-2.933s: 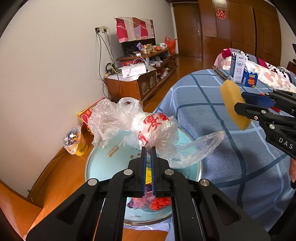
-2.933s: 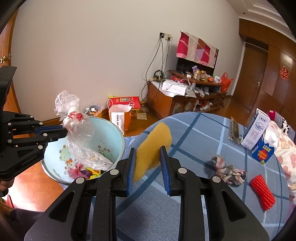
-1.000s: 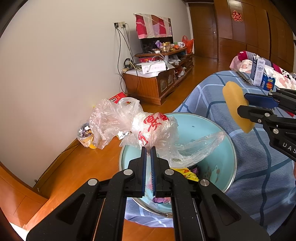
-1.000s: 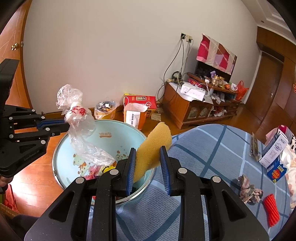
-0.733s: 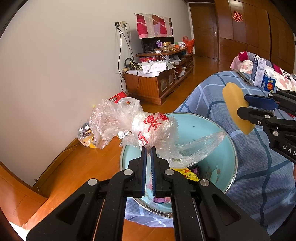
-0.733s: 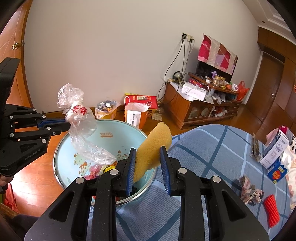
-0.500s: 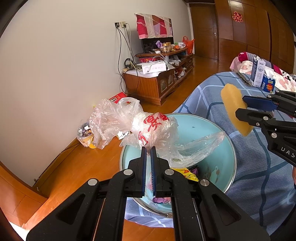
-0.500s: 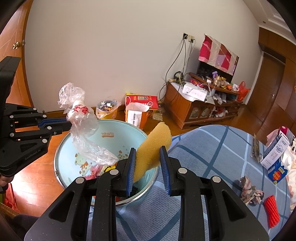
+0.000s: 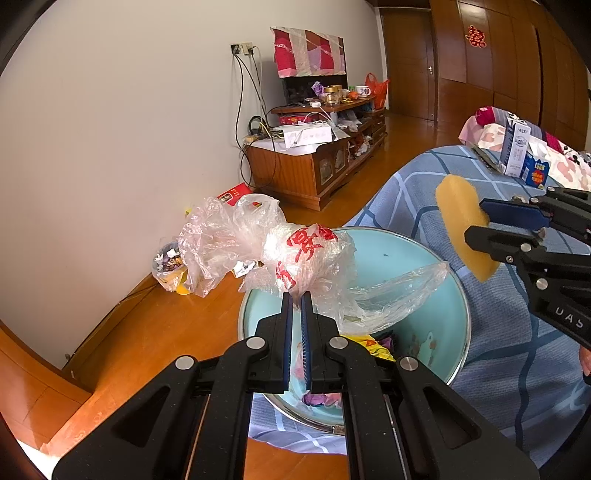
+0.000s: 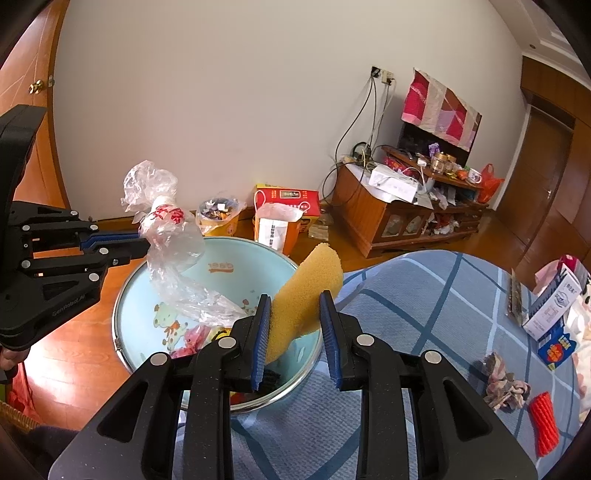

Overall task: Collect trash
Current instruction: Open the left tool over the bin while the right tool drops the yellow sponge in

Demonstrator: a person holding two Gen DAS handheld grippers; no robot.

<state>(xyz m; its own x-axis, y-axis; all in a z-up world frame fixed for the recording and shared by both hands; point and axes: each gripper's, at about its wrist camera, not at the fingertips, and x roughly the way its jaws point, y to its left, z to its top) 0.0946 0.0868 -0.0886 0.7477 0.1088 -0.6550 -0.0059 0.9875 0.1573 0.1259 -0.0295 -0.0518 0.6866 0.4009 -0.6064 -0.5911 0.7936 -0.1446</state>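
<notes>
Above the basin [image 10: 218, 266] at the bed's [image 10: 424, 295] edge, the left gripper [image 9: 296, 295] clamps a plastic bag [image 9: 295, 254]; the right gripper [image 10: 295, 314] pinches a sponge [image 10: 306, 295] over the basin rim.

Yellow sponge [image 10: 306, 291]; light-blue basin [image 9: 458, 295]; blue plaid bedspread [image 10: 424, 295].

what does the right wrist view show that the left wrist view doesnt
Only the right wrist view shows the red foam net and the crumpled rag lying on the blue checked bedspread, plus the white bag in the orange box behind the basin.

Only the left wrist view shows the red paper ornament on the wooden wardrobe.

Both show the left tongs shut on the clear plastic bag, the right tongs holding the yellow sponge, and the light blue basin with trash in it.
</notes>
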